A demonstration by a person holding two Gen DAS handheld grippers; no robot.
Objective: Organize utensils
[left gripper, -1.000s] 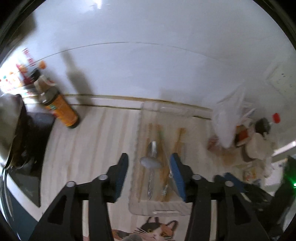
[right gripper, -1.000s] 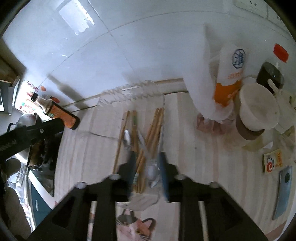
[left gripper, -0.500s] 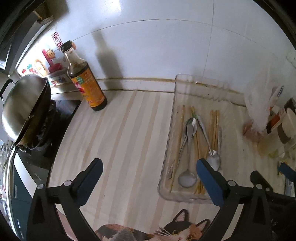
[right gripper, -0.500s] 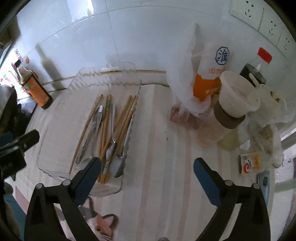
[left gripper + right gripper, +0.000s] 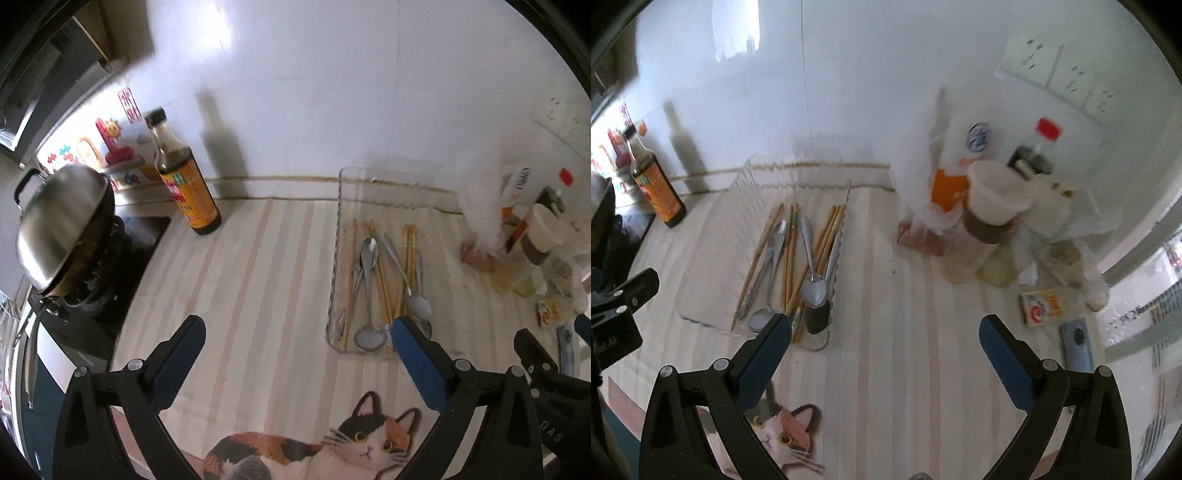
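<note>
I have both grippers hanging over the striped counter (image 5: 258, 280), each pointed down at a slant. The left gripper (image 5: 295, 332) has its blue-padded jaws spread wide with only bare counter between them. The right gripper (image 5: 881, 328) is spread just as wide, and nothing sits between its pads either.

The utensils lie in a clear plastic tray (image 5: 705, 280) with a ribbed, wavy rim, set lengthwise from the near edge toward the white tiled wall (image 5: 332, 92). They are bunched in the tray's right part; its left part is bare. The wooden chopsticks (image 5: 827, 236) are long, tan and thin, lying roughly parallel, one with a green band near its far end. Among them lie the metal spoons (image 5: 813, 291), silver and shiny, bowls toward the near end, handles pointing far and crossing over the chopsticks.

From the left wrist view, the tray is just right of my left gripper's right pad. Far to the left stands a dark sauce bottle (image 5: 186, 188) with an orange label, and beyond it a steel wok lid (image 5: 61, 229) on the stove. Right of the tray, clutter of cups and bags (image 5: 997, 206) crowds the wall. A cat-print mat (image 5: 351, 443) lies at the near edge.
</note>
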